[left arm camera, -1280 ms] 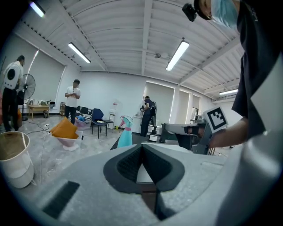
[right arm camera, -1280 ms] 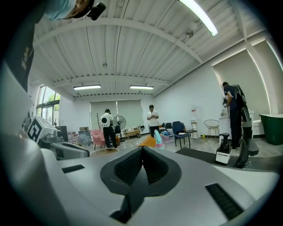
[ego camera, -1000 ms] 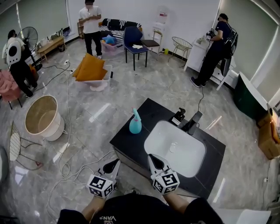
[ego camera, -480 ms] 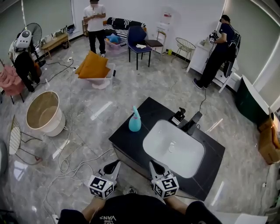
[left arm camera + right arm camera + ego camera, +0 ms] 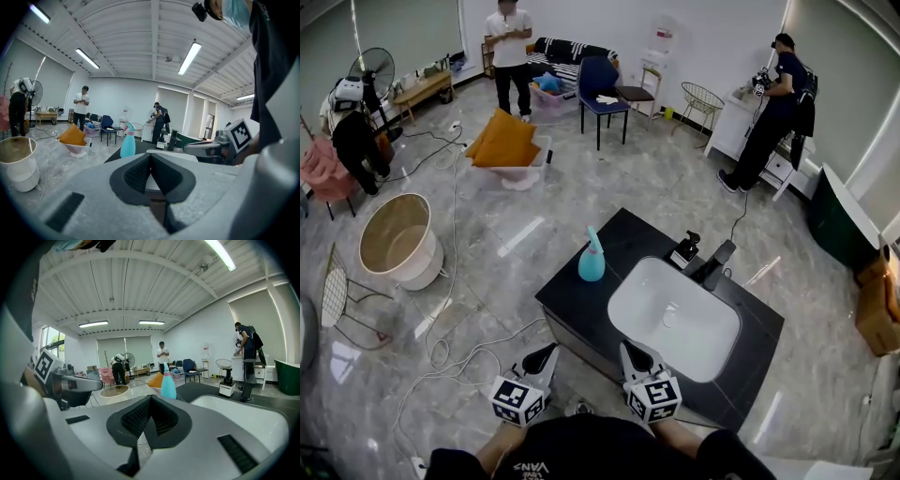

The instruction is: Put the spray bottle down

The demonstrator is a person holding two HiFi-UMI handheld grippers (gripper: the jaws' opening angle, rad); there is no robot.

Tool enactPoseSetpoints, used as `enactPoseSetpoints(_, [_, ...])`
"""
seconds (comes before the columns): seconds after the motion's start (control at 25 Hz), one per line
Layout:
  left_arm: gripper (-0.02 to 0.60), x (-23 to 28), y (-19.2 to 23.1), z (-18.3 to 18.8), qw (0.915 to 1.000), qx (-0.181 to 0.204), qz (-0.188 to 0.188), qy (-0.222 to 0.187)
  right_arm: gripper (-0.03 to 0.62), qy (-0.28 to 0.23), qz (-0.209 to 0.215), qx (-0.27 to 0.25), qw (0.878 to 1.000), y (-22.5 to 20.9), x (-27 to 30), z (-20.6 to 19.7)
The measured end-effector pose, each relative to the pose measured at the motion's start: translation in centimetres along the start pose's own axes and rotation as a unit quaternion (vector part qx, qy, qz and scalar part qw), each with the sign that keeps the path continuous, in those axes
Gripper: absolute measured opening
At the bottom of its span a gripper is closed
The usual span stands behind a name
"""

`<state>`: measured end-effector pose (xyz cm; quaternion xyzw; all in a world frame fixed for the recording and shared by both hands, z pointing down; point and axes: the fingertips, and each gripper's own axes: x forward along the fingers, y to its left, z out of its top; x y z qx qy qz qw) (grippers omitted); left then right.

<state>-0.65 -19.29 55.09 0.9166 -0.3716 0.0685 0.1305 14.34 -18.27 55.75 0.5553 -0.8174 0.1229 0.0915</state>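
Observation:
A teal spray bottle [image 5: 591,261] stands upright by itself on the black counter [image 5: 577,302], left of the white sink [image 5: 630,287]. Both grippers hover close to my body, short of the counter's near edge and well apart from the bottle. The left gripper [image 5: 547,352] is shut with nothing in it. The right gripper [image 5: 629,345] is also shut and empty. In the left gripper view the pads of the left gripper [image 5: 150,155] meet, with the bottle [image 5: 127,144] far ahead. In the right gripper view the right gripper [image 5: 150,397] is likewise closed, the bottle [image 5: 168,383] beyond it.
A black faucet [image 5: 713,262] and a small black and white dispenser [image 5: 682,251] stand behind the sink. On the floor to the left are a beige tub [image 5: 397,246], loose cables [image 5: 450,352] and an orange cushion [image 5: 503,141]. Several people stand farther off.
My right gripper has dropped slightly toward me. The left gripper and the spray bottle have stayed where they were.

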Motion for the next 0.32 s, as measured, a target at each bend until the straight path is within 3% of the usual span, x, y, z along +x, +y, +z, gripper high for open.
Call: enactPoseSetpoints(0.32, [0.011, -0.21, 0.29, 0.22, 1.0, 0.001, -0.001, -0.003, -0.002, -0.003, -0.003, -0.002, 1.0, 0.13, 0.28, 0.36])
